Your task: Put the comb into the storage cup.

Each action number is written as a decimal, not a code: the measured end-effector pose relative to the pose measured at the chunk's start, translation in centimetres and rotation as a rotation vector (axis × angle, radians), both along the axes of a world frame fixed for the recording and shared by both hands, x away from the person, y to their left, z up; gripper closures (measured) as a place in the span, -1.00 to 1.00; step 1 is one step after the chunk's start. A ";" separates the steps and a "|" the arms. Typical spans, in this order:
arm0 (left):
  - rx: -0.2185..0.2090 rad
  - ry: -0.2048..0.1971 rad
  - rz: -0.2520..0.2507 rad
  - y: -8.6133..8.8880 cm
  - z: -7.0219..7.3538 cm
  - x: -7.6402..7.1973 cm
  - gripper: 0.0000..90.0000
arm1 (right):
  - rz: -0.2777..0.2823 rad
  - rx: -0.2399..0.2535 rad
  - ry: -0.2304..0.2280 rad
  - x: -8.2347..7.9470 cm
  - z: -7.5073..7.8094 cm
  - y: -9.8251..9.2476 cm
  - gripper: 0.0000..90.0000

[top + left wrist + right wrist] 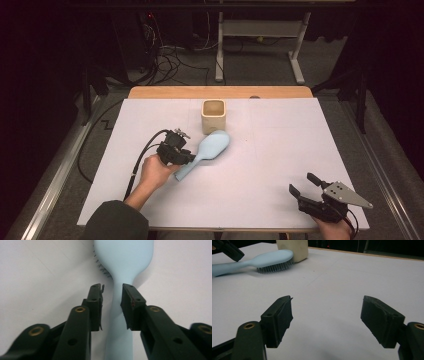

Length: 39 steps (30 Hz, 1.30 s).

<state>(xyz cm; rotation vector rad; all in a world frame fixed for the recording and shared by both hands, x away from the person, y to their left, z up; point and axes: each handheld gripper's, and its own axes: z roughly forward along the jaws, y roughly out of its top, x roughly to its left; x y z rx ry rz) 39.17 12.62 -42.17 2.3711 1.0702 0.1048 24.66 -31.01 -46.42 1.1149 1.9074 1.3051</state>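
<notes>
Hairbrush (206,151) lies diagonally, head toward the cup (213,116); left gripper (186,158) jaws apart, seemingly untouching, astride its handle.

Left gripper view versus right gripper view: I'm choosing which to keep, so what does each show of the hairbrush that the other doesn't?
Left gripper view: the hairbrush from behind, its handle between the left gripper jaws, with a gap on either side. Right gripper view: the bristles resting on the table, the head against the beige cup, and the right gripper open and apart. Both: the light blue brush on the white surface.
</notes>
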 end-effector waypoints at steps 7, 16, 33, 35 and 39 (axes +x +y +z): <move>0.034 -0.014 -0.026 -1.3 -0.2 -0.1 0.37 | 0.001 -0.003 0.000 0.0 0.0 0.0 -0.42; 0.079 -0.014 -0.031 -2.5 -0.9 0.0 0.23 | 0.002 -0.001 0.000 0.0 0.0 0.0 -0.42; 0.134 -0.014 -0.037 -3.9 -1.9 0.2 0.25 | 0.004 -0.002 0.000 0.0 0.0 0.0 -0.42; 0.139 -0.013 -0.035 -4.0 -2.0 0.3 0.26 | 0.003 -0.001 0.000 0.0 0.0 0.0 -0.42; 0.145 -0.010 -0.033 -4.1 -2.1 0.4 0.29 | 0.003 -0.001 0.000 0.0 0.0 0.0 -0.42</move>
